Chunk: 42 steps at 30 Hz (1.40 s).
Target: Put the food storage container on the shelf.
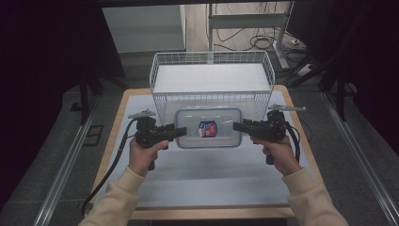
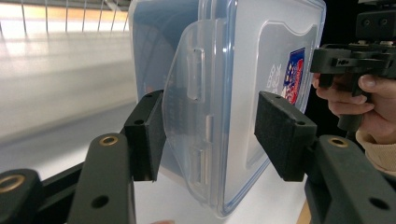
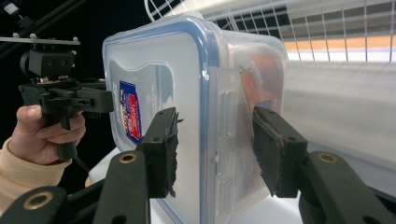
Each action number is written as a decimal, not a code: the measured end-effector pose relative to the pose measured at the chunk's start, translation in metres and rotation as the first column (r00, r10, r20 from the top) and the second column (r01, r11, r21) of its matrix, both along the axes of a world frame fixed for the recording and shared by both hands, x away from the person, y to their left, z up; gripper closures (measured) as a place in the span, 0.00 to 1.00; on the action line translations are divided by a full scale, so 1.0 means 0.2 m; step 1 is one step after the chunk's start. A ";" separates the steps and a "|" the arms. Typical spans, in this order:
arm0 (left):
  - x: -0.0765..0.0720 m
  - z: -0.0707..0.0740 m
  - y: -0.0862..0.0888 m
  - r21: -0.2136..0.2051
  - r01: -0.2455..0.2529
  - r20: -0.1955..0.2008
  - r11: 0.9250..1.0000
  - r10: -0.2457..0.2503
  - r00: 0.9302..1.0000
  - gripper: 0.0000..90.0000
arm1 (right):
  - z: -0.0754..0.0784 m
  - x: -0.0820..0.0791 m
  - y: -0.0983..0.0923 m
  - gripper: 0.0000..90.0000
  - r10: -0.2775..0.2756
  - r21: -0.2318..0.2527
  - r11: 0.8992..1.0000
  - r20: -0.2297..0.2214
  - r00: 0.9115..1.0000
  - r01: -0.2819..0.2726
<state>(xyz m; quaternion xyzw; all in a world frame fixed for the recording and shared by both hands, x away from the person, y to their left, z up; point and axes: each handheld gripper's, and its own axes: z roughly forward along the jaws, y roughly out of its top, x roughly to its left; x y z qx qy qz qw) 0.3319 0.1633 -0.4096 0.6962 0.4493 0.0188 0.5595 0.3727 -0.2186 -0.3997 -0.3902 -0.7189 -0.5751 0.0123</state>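
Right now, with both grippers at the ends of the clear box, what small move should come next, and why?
Probably close both grippers. The left gripper has its jaws open around the latch flap at one end of the lidded container, and the right gripper straddles the opposite end, pads apparently apart from the plastic. Nothing is gripped yet, so lifting toward the wire basket would likely fail.

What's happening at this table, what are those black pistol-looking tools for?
A person is holding a gripper in each hand and working on a clear plastic box with a blue-rimmed lid. The left gripper and the right gripper are at opposite ends of the box. Both are open, their jaws on either side of the end latches. A wire basket sits just behind the box on the table.
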 end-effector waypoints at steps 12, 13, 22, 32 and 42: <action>0.08 0.22 0.00 -0.006 0.002 0.026 1.000 -0.002 1.000 0.49 | 0.21 0.05 -0.01 0.57 -0.020 0.015 1.000 0.034 0.999 0.019; 0.10 0.26 0.00 -0.006 0.005 0.033 1.000 -0.005 0.999 0.49 | 0.25 0.06 0.00 0.57 -0.019 0.016 1.000 0.042 0.999 0.018; 0.20 0.44 0.02 -0.009 0.007 0.075 1.000 -0.006 0.997 0.49 | 0.44 0.14 0.01 0.57 -0.033 0.025 0.999 0.077 0.997 0.031; 0.35 0.54 0.02 -0.008 0.023 0.059 1.000 -0.023 0.998 0.49 | 0.55 0.26 0.02 0.57 -0.050 0.015 0.999 0.072 0.996 0.049; 0.49 0.58 0.01 -0.015 0.017 0.039 1.000 -0.017 0.999 0.49 | 0.60 0.43 0.01 0.57 -0.085 0.067 0.994 0.069 0.994 0.081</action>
